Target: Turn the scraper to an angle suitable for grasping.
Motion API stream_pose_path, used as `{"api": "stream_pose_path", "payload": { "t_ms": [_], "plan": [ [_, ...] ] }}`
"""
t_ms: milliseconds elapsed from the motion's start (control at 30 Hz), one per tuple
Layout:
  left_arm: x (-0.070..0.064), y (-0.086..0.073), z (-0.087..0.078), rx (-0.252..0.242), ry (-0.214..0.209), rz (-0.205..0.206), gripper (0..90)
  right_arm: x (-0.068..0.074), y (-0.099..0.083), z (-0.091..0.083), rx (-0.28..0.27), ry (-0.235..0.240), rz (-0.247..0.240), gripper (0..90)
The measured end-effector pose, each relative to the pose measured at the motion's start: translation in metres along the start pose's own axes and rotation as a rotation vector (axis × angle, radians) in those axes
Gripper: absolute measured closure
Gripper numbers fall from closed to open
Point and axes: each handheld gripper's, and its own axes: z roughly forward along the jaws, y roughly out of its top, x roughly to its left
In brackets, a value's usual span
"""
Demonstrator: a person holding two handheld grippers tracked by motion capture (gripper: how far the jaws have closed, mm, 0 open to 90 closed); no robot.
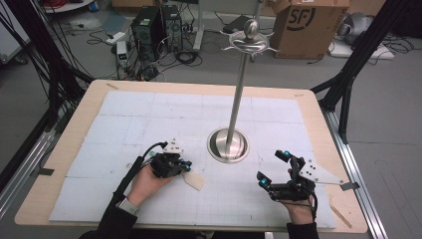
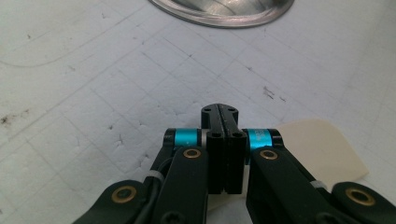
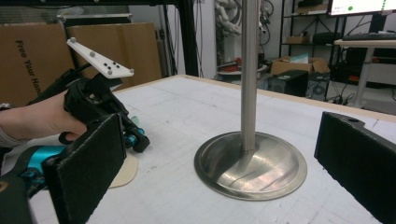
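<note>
A steel stand with a round base [image 1: 228, 145] [image 3: 250, 164] rises mid-table to a knob with curved hooks [image 1: 250, 42]. Its base rim [image 2: 224, 11] shows in the left gripper view. A flat beige piece [image 1: 195, 180] [image 2: 322, 149] [image 3: 122, 171] lies on the mat left of the base. My left gripper [image 1: 187, 166] [image 2: 219, 116] [image 3: 139, 141] is shut and sits low over that piece, with nothing seen between its jaws. My right gripper [image 1: 272, 167] [image 3: 224, 168] stands wide open to the right of the base, its jaws framing the base from a short way off.
A white gridded mat [image 1: 149, 119] covers the wooden tabletop [image 1: 74, 129]. Beyond the far edge the floor holds computer towers [image 1: 157, 30], cables and a cardboard box [image 1: 308, 25]. Black frame struts [image 1: 348, 74] stand at the right.
</note>
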Motion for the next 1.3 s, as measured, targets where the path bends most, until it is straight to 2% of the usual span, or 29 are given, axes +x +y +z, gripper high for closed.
{"api": "stream_pose_path", "payload": {
  "t_ms": [67,300,467,667,767,800,933,1000,1033,1067,1100,1133,1167,1233,1300],
  "plan": [
    [-0.002,-0.001,-0.001,0.012,-0.019,-0.008,89.7,0.0,0.0,0.0,0.0,0.001,0.0,1.1],
    [-0.015,-0.007,-0.011,0.052,-0.057,0.066,89.7,0.001,0.001,-0.003,-0.004,-0.004,-0.004,1.1],
    [-0.016,-0.023,-0.025,0.039,-0.123,0.062,89.7,0.0,0.0,-0.004,-0.002,-0.004,-0.008,1.1],
    [-0.02,-0.047,-0.045,0.012,-0.163,0.09,89.7,0.0,-0.001,-0.004,0.008,-0.007,-0.003,1.1],
    [-0.023,-0.051,-0.052,0.008,-0.148,0.1,89.8,0.001,-0.001,-0.002,0.009,-0.005,-0.007,1.1],
    [-0.023,-0.052,-0.055,0.002,-0.124,0.107,89.8,0.001,0.0,-0.001,0.007,-0.005,-0.011,1.1],
    [-0.018,-0.06,-0.079,-0.072,-0.096,0.069,89.7,0.002,-0.001,0.0,0.009,-0.004,-0.011,1.1],
    [-0.009,-0.073,-0.094,-0.063,-0.068,0.052,89.7,0.001,-0.001,0.001,0.013,-0.003,-0.01,1.1],
    [-0.009,-0.073,-0.094,-0.063,-0.068,0.052,89.7,0.001,-0.001,0.001,0.013,-0.003,-0.01,1.1],
    [-0.003,-0.082,-0.097,-0.041,-0.038,0.034,89.7,0.0,-0.002,0.003,0.016,-0.006,-0.011,1.1],
    [-0.003,-0.082,-0.097,-0.041,-0.038,0.034,89.7,0.0,-0.002,0.004,0.019,-0.006,-0.005,1.1],
    [0.001,-0.085,-0.098,-0.022,-0.007,0.042,89.7,0.0,-0.001,0.006,0.017,-0.005,-0.009,1.1],
    [0.003,-0.087,-0.097,-0.016,0.01,0.03,89.7,0.001,-0.001,0.007,0.017,-0.003,-0.01,1.1],
    [0.01,-0.088,-0.094,-0.033,0.008,0.01,89.7,0.002,-0.001,0.008,0.021,0.0,-0.011,1.1],
    [0.012,-0.085,-0.09,-0.037,0.017,0.01,89.7,0.005,0.0,0.012,0.023,0.009,-0.018,1.1]
  ]
}}
